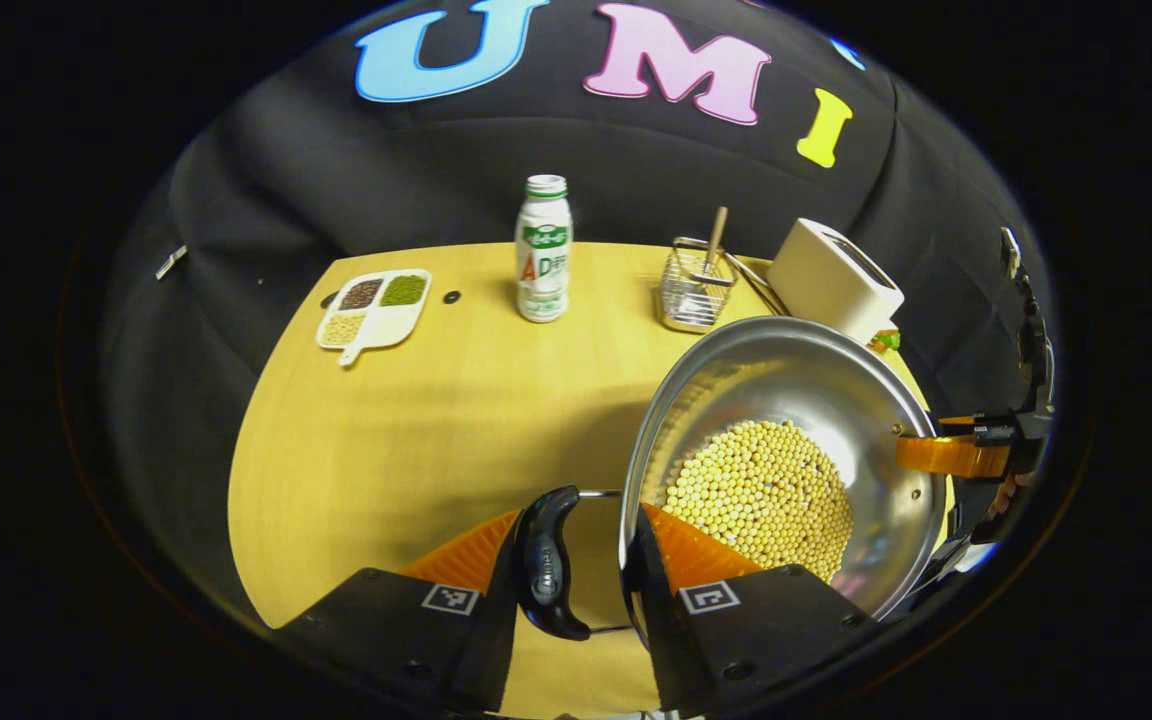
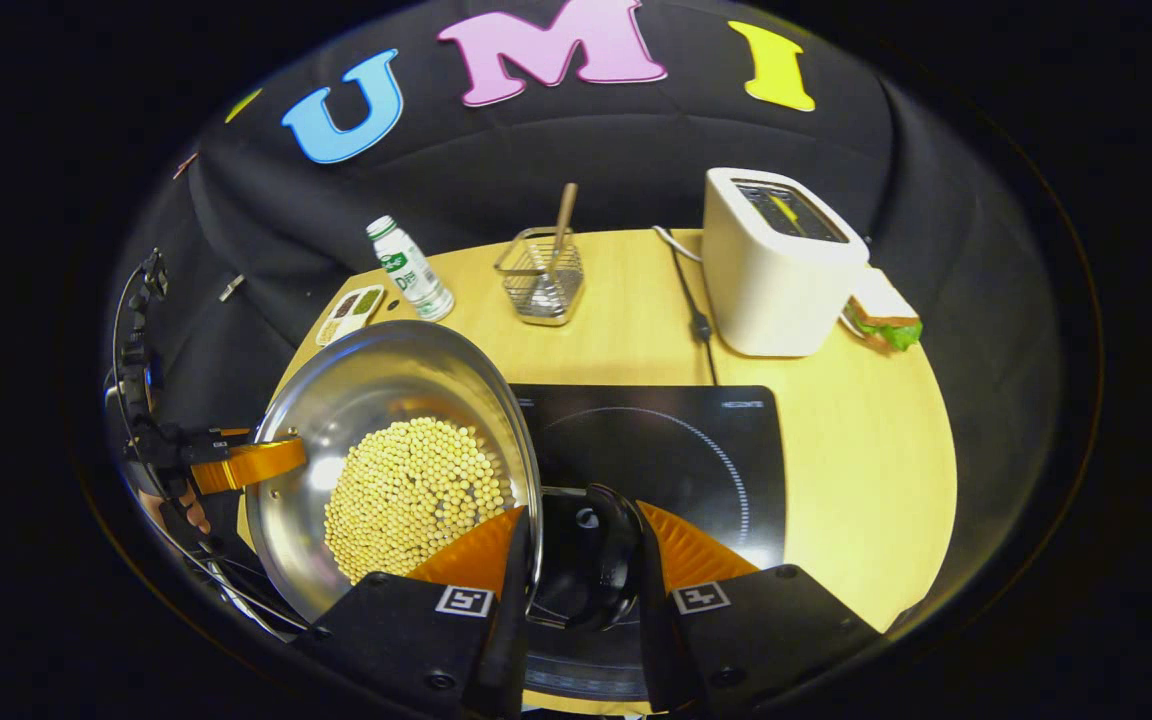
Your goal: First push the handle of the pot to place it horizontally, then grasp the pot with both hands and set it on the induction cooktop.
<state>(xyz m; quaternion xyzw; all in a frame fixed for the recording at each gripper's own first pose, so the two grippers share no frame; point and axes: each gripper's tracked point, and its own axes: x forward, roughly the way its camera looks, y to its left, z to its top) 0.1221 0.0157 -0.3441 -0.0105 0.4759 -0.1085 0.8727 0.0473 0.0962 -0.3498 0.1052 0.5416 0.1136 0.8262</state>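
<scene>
Each side handle of the pot (image 1: 786,440) is clamped between closed fingers: the left gripper (image 1: 584,560) on one, the right gripper (image 2: 581,565) on the other. The pot is held tilted beside the induction cooktop (image 2: 696,450), which lies at the tabletop's near edge. The carry is judged underway; levelling and lowering onto the cooktop are called for next.

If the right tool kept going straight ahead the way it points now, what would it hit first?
Beyond the pot handle it grips, the wire basket looks first in line above the induction cooktop; depth is unclear.
</scene>
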